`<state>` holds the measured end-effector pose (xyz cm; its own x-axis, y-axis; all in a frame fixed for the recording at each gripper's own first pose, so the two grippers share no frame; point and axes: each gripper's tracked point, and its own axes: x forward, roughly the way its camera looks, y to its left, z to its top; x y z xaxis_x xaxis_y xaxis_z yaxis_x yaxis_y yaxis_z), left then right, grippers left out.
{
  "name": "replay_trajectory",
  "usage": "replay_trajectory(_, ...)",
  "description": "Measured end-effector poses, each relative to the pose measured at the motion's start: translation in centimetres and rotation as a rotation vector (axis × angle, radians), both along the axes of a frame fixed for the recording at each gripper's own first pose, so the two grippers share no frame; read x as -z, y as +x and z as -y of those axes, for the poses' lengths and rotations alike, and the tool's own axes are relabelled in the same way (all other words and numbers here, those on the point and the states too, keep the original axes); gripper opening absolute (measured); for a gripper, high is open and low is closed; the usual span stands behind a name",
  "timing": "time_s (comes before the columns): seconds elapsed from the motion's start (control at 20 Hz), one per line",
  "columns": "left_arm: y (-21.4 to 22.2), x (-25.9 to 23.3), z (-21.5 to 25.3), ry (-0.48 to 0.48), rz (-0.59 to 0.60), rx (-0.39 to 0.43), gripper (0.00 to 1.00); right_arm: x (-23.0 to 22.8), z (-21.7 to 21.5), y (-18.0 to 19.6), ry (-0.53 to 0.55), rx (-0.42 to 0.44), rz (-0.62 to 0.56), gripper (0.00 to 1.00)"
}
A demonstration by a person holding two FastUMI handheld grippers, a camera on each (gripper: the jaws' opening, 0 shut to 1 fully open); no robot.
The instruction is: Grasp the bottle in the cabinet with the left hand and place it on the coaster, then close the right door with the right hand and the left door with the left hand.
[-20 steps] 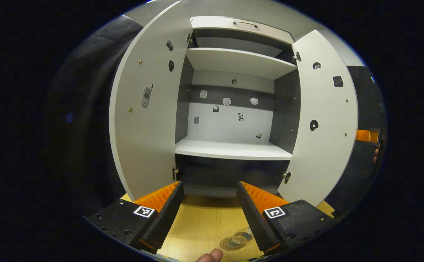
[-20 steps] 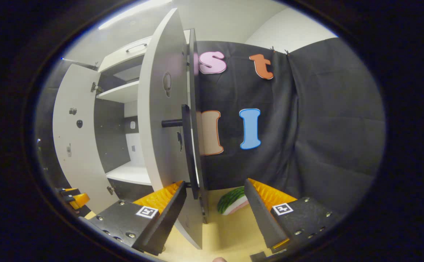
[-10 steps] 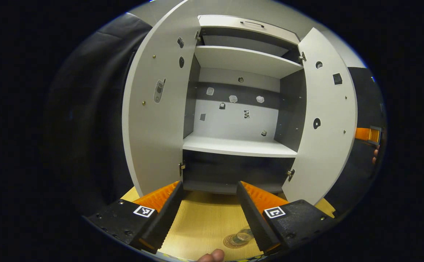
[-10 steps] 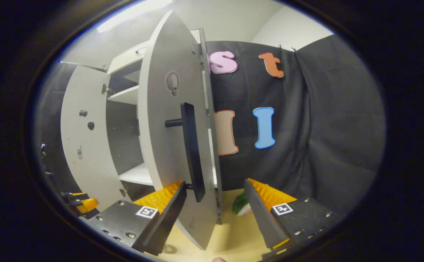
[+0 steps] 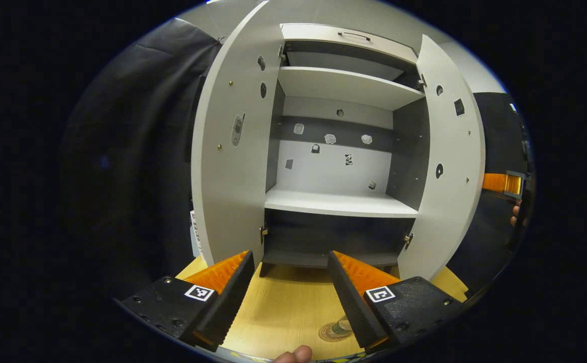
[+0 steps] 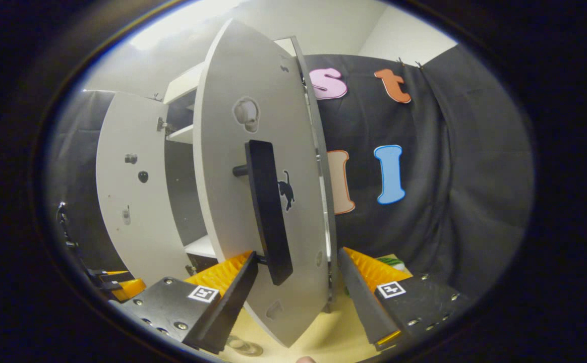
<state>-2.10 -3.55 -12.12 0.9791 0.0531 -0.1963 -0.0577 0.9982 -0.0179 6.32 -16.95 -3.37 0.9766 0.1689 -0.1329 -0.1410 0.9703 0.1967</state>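
My left tongs (image 5: 289, 282) hang spread before the cabinet (image 5: 339, 201); the bottle (image 5: 343, 325) sits on its coaster (image 5: 331, 333) beside them. My right tongs (image 6: 298, 285), spread, straddle the right door (image 6: 268, 201).

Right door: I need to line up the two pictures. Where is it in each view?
Left gripper view: the right door stands ajar at the right of the open cabinet, inner face showing.
Right gripper view: the right door is at centre, its outer face and black handle towards the camera.
Shared landmark: the left door, open on the left side of the cabinet in both views.
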Motion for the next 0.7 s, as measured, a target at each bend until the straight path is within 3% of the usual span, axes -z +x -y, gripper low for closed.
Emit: replay_trajectory(0.7, -2.3, -1.3, -5.3, 0.001, 0.027, -0.072, 0.93, -0.1, -8.2, 5.1, -0.081, -0.062, 0.062, 1.0)
